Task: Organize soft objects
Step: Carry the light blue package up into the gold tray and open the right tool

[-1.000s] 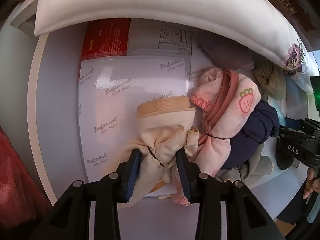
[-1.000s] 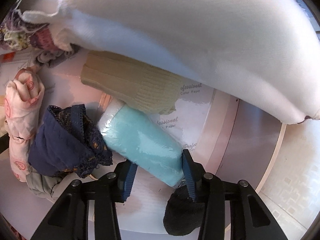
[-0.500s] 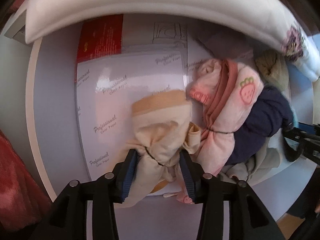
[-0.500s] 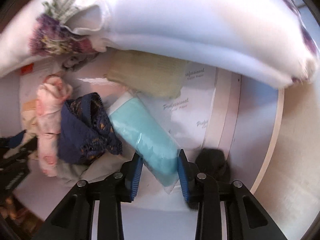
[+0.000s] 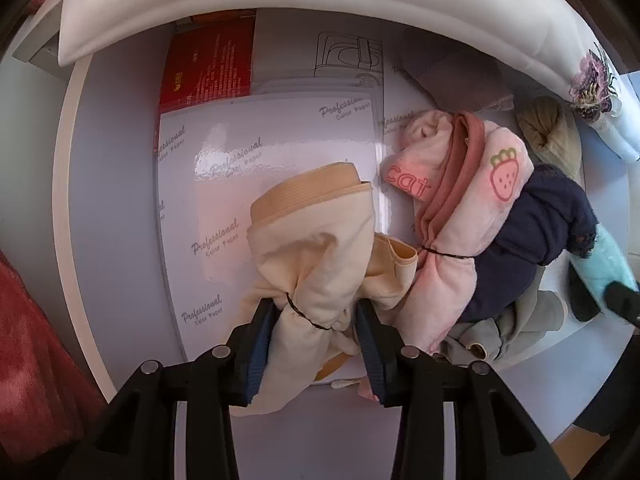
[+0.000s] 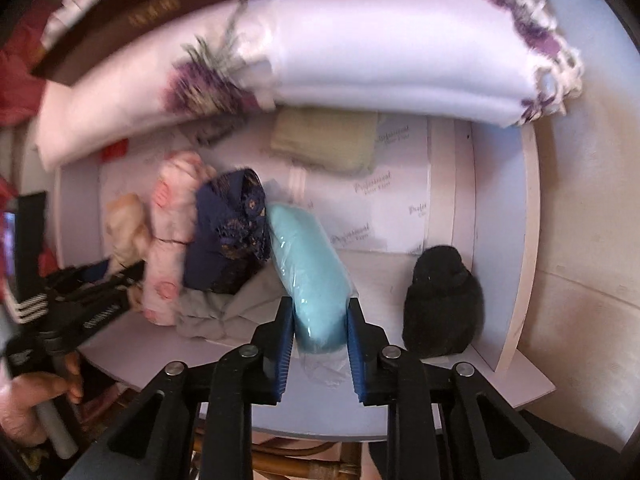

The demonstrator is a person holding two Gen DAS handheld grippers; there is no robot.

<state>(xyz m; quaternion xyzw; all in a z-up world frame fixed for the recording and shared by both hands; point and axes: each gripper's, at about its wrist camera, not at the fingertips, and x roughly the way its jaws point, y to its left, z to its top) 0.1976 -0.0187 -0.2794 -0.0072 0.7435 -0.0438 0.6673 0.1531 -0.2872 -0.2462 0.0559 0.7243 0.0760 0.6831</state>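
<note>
My left gripper (image 5: pixel 316 320) is shut on a cream cloth bundle (image 5: pixel 316 248) tied with a black band, resting on the shelf. A pink strawberry-print bundle (image 5: pixel 464 208) and a navy lace garment (image 5: pixel 532 232) lie just to its right. My right gripper (image 6: pixel 320 332) is shut on a light blue wrapped roll (image 6: pixel 308 264), which leans against the navy garment (image 6: pixel 232 228). The pink bundle (image 6: pixel 168 236) and cream bundle (image 6: pixel 124 220) show further left, with the left gripper (image 6: pixel 80 296) on them.
A large white folded pillow (image 6: pixel 360 52) hangs over the back of the shelf. A beige knit cloth (image 6: pixel 324 140) lies at the back, a black fuzzy item (image 6: pixel 440 300) at the right by the shelf wall (image 6: pixel 520 240). Grey cloth (image 6: pixel 224 308) lies under the pile. Glossy paper packs (image 5: pixel 264 168) line the shelf.
My right gripper has pulled back and away with the blue roll, so more of the shelf and the black item show. The left gripper has stayed shut on the cream bundle.
</note>
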